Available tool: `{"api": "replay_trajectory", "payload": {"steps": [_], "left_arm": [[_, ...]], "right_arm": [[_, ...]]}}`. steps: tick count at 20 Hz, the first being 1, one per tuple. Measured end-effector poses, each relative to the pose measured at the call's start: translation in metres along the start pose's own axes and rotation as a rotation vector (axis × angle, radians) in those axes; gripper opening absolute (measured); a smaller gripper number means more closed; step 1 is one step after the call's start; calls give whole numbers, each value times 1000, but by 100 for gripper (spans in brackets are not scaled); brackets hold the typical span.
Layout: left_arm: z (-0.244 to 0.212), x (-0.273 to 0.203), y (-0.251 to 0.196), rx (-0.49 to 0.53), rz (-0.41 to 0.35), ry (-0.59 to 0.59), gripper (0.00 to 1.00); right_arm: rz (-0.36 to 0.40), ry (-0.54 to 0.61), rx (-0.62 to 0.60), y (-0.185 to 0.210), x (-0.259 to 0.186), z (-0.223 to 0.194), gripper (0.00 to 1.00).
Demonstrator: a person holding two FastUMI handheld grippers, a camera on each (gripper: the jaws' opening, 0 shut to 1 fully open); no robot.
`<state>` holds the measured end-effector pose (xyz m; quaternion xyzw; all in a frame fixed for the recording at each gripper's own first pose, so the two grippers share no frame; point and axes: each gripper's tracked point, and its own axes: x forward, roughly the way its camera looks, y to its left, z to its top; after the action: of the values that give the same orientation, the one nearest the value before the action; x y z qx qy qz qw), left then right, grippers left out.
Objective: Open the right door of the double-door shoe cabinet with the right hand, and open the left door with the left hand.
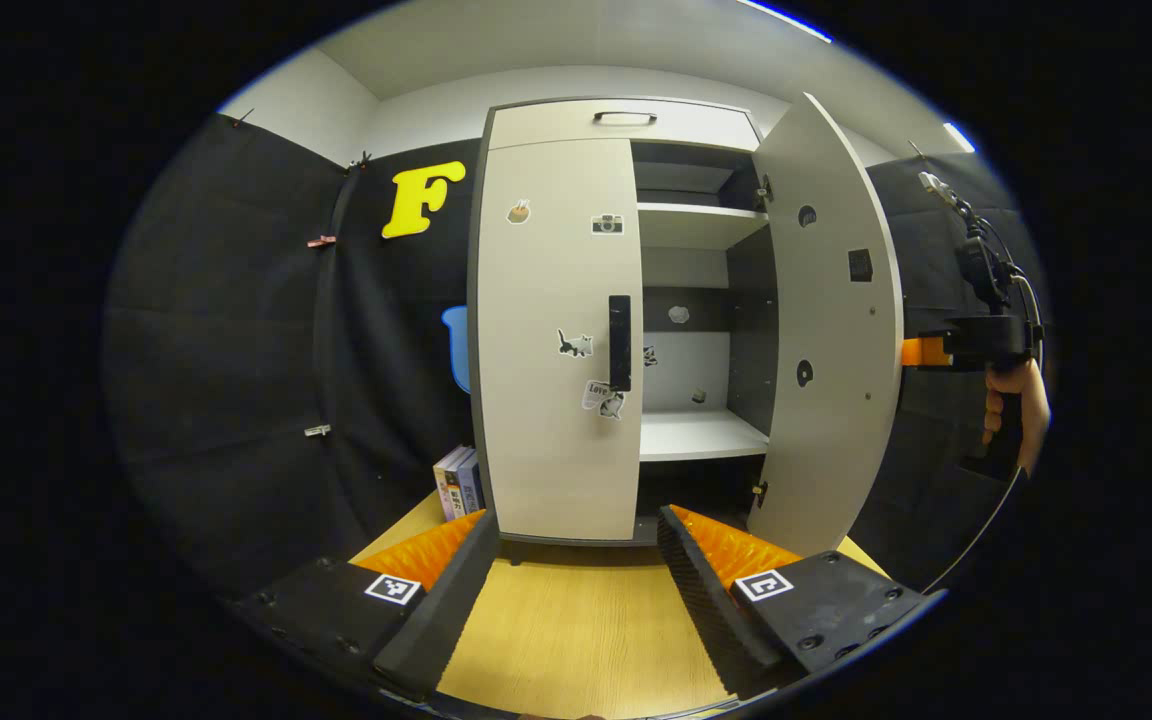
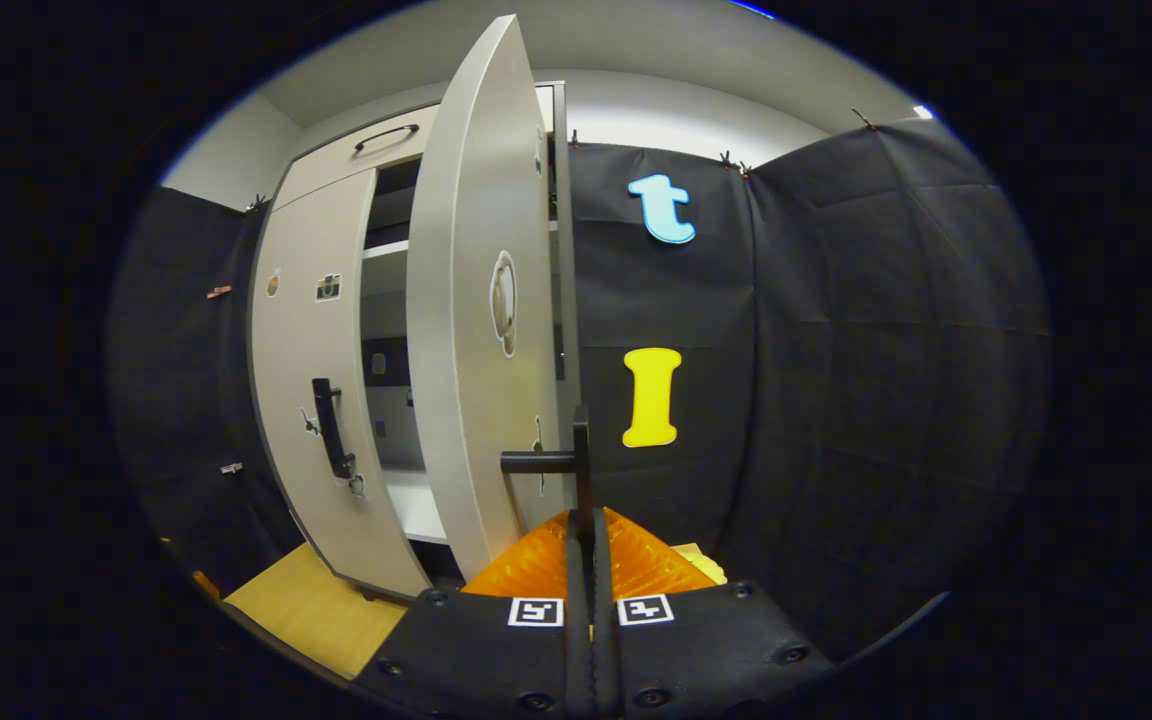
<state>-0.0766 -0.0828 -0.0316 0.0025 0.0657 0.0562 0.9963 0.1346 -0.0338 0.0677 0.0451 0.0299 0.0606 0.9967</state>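
The grey double-door shoe cabinet stands on a wooden table. Its left door (image 1: 556, 340) is closed, with a black vertical handle (image 1: 620, 342) near its inner edge. My left gripper (image 1: 571, 560) is open, low in front of that door and well short of the handle, with nothing between its fingers. The right door (image 1: 831, 330) is swung wide open. In the right gripper view this right door (image 2: 476, 330) appears edge-on, and my right gripper (image 2: 591, 525) is shut on its black handle (image 2: 581, 455). The right gripper (image 1: 924, 351), held by a hand (image 1: 1011, 410), also peeks out from behind the open door.
Inside the cabinet are bare white shelves (image 1: 701, 435). A top flap with a black handle (image 1: 625, 117) sits above the doors. Books (image 1: 458, 483) stand on the wooden table (image 1: 576, 620) left of the cabinet. Black cloth walls enclose both sides.
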Motion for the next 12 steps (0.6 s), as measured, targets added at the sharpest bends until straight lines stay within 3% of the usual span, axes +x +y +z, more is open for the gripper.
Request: {"api": "replay_trajectory", "payload": {"steps": [3, 6, 12], "left_arm": [[3, 9, -6, 4, -27, -4, 98], [4, 18, -7, 12, -44, -5, 98], [2, 49, -7, -12, -58, 17, 98]], "right_arm": [[19, 27, 43, 5, -8, -6, 6], [11, 55, 0, -1, -22, -21, 7], [7, -9, -35, 1, -63, -25, 6]]}}
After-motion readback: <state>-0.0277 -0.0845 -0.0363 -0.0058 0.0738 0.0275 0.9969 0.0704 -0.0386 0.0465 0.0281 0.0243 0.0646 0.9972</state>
